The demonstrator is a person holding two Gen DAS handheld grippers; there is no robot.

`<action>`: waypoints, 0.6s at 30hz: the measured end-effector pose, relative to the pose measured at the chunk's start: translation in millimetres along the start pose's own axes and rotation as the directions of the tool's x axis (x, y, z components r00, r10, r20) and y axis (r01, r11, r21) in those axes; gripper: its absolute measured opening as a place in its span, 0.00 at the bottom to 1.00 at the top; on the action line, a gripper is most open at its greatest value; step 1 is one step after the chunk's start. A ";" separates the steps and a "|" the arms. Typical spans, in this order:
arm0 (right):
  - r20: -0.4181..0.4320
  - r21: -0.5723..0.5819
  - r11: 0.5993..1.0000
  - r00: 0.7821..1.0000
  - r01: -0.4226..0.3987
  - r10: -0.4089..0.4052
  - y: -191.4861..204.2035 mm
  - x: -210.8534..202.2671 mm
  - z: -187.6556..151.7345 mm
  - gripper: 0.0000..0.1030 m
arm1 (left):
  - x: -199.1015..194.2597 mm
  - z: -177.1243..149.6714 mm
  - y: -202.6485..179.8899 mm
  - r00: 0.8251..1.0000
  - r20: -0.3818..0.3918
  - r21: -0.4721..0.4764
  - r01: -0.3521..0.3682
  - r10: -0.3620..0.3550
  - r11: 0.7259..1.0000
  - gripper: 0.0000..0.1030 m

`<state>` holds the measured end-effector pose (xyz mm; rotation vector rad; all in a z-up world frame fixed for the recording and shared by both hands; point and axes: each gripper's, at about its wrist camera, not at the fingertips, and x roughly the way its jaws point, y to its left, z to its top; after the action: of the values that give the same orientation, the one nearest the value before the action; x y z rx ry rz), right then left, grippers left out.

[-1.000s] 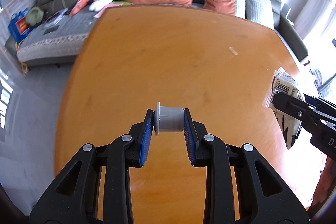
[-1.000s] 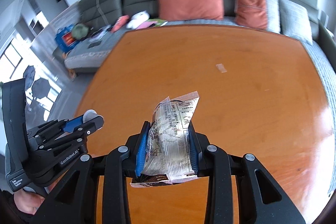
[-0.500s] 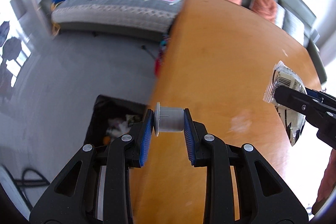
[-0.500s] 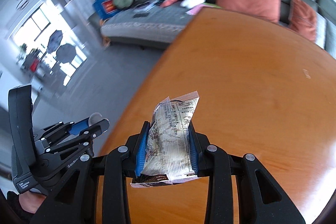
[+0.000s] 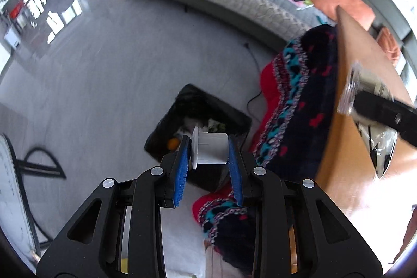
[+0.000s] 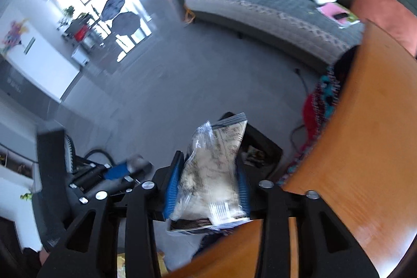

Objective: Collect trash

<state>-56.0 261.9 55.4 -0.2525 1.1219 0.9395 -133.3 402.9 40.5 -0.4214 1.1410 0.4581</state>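
The left tongs (image 5: 208,155) held a white plastic spool (image 5: 208,149), jaws starting to part, directly above the black trash bin (image 5: 198,121) on the floor. The right tongs (image 6: 208,184), opening around a clear snack wrapper (image 6: 213,171), hung beside the surface's (image 6: 365,147) edge, the bin (image 6: 260,147) just beyond.

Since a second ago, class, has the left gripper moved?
Yes. The left gripper, once above the wooden table, has swung left, over the black bin.
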 end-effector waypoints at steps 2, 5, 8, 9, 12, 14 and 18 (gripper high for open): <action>0.021 -0.014 1.000 1.000 0.019 -0.019 7.5 3.7 7.2 0.62 | 10.0 3.5 10.1 0.998 -0.055 -0.031 -0.029 0.027 0.999 0.81; 0.035 -0.049 0.998 0.999 0.037 -0.035 18.1 6.4 13.1 0.62 | 10.2 9.0 22.0 0.998 -0.023 -0.068 -0.054 0.053 0.996 0.94; 0.045 -0.062 0.997 0.998 0.036 -0.034 24.9 3.6 13.2 0.62 | 9.5 11.7 26.4 0.998 -0.008 -0.078 -0.056 0.056 0.995 0.94; 0.048 -0.063 0.997 0.998 0.034 -0.031 23.8 2.3 13.3 0.62 | 10.1 12.9 26.3 0.999 -0.004 -0.075 -0.054 0.054 0.996 0.94; 0.049 -0.060 0.998 0.998 0.037 -0.034 19.4 -0.6 9.2 0.62 | 8.8 10.0 24.1 0.999 -0.004 -0.071 -0.049 0.048 0.996 0.94; 0.052 -0.051 0.998 0.998 0.036 -0.034 16.9 -3.1 7.3 0.62 | 6.3 7.0 24.5 0.999 -0.006 -0.068 -0.045 0.044 0.997 0.94; 0.063 -0.015 0.999 0.997 0.034 -0.033 3.9 -14.2 0.4 0.62 | 1.4 7.2 12.9 1.000 -0.003 -0.047 -0.026 0.026 0.999 0.94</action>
<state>-60.3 257.2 68.7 -0.2525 1.0499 0.9207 -134.4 417.7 40.6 -0.4488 1.1407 0.5083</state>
